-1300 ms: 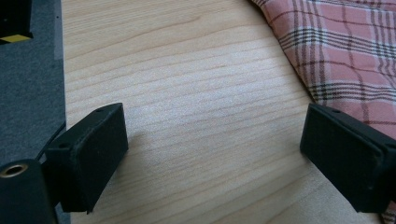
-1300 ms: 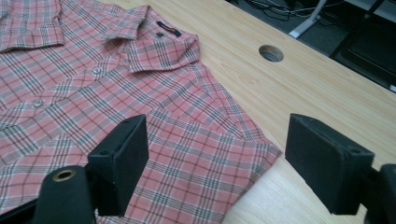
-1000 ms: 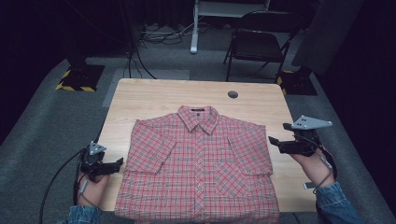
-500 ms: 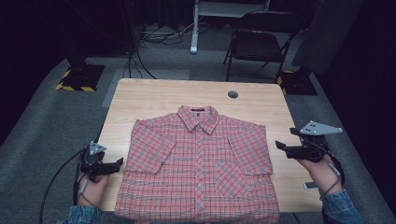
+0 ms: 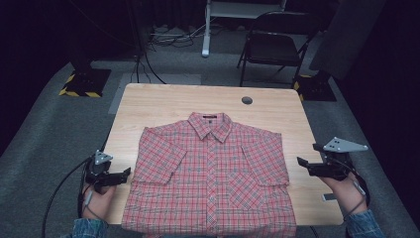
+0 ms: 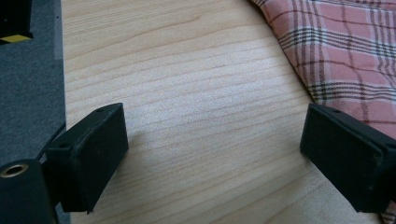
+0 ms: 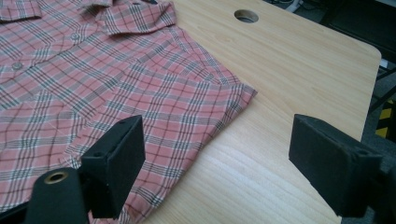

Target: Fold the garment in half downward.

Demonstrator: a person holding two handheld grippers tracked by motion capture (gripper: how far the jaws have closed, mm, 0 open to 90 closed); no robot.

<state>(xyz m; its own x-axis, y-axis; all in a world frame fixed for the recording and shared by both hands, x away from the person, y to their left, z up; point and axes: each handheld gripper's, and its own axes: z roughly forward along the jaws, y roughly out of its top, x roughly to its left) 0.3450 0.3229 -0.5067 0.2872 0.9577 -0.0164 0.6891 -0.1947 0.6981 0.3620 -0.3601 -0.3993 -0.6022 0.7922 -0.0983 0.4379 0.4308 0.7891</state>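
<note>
- The desk (image 5: 163, 104) has bare wood all along its far half, with a round cable hole (image 5: 246, 100) at the far right; narrower bare strips run down the left and right sides.
- The shirt (image 5: 210, 178) lies flat and buttoned at the middle of the near half, its hem reaching the near edge of the desk.
- Its long axis runs near to far: the collar (image 5: 212, 125) points away from you, and the short sleeves spread left and right.
- Your left claw (image 5: 121, 175) sits low over the left strip, just beside the left sleeve, jaws wide apart with nothing between them; in the left gripper view the sleeve edge (image 6: 327, 56) lies close to one jaw.
- Your right claw (image 5: 308, 156) hangs at the desk's right edge, apart from the right sleeve, jaws wide and empty; the right gripper view shows the sleeve's corner (image 7: 243, 93) on bare wood ahead.
</note>
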